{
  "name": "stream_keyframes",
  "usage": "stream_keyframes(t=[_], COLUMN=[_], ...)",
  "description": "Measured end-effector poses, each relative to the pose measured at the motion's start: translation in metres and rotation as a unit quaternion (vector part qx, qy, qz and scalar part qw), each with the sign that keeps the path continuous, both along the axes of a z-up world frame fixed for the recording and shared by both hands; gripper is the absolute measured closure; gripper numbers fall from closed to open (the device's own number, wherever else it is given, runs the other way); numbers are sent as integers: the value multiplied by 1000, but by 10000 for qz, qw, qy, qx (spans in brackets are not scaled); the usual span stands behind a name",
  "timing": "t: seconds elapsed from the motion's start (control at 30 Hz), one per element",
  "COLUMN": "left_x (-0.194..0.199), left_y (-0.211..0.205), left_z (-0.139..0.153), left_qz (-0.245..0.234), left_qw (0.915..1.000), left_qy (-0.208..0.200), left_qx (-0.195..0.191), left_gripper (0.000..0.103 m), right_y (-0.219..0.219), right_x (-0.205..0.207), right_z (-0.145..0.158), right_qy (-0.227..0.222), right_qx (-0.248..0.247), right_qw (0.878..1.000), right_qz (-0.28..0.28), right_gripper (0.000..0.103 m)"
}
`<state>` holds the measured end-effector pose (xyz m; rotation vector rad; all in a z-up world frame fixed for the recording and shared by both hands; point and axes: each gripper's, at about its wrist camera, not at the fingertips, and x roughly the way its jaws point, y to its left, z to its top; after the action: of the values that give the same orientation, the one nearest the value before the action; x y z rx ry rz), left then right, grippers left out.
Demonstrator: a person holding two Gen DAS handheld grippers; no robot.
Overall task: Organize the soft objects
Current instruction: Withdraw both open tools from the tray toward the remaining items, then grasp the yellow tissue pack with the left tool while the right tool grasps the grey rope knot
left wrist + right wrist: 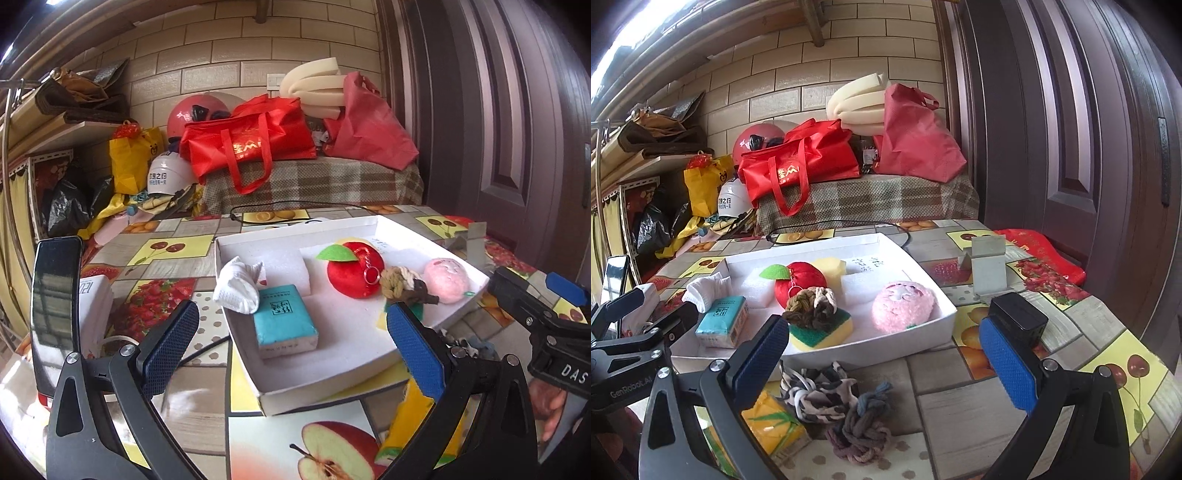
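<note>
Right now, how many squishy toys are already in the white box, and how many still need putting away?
Mostly done. In the white cardboard tray sit the red plush apple, pink fluffy ball, brown knotted rope, teal tissue pack and more. Nothing is in hand: left gripper and right gripper are open. Left: the black-and-white knotted rope, grey knotted rope and yellow tissue pack.

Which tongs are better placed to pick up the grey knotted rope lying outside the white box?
Probably the right tongs: they are open, and the grey knotted rope lies just below them. The left tongs, also open, face the white box.
</note>
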<state>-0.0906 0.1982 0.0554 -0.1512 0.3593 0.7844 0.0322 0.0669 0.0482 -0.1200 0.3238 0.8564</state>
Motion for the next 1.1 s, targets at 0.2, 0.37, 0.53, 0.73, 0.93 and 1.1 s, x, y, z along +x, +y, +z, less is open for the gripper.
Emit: stream_keyframes(t=[0.2, 0.37, 0.53, 0.73, 0.93, 1.1], left_x=[9, 34, 42, 48, 60, 57], left_y=[-23, -40, -40, -37, -41, -44], left_z=[-6, -26, -33, -40, -51, -48], left_qz=[-784, -1677, -1635, -1695, -1803, -1885], left_qw=[9957, 9745, 9702, 9643, 9531, 9543], left_qy=[452, 1277, 1522, 1737, 2167, 2076], left_qx=[-171, -772, -935, -1057, -1103, -1032], left_gripper=[0, 0, 1, 1, 18, 54], right_y=[-21, -18, -9, 13, 23, 17], right_x=[12, 10, 9, 16, 11, 8], right_z=[-6, -21, -32, -51, -49, -46], right_qy=[266, 530, 761, 1224, 1146, 1129], right_qx=[-356, -1128, -1559, -2156, -2203, -2062], right_qw=[9990, 9902, 9804, 9610, 9575, 9584], right_qz=[-28, 629, 938, 1229, 1470, 1622], right_gripper=[0, 0, 2, 26, 49, 74])
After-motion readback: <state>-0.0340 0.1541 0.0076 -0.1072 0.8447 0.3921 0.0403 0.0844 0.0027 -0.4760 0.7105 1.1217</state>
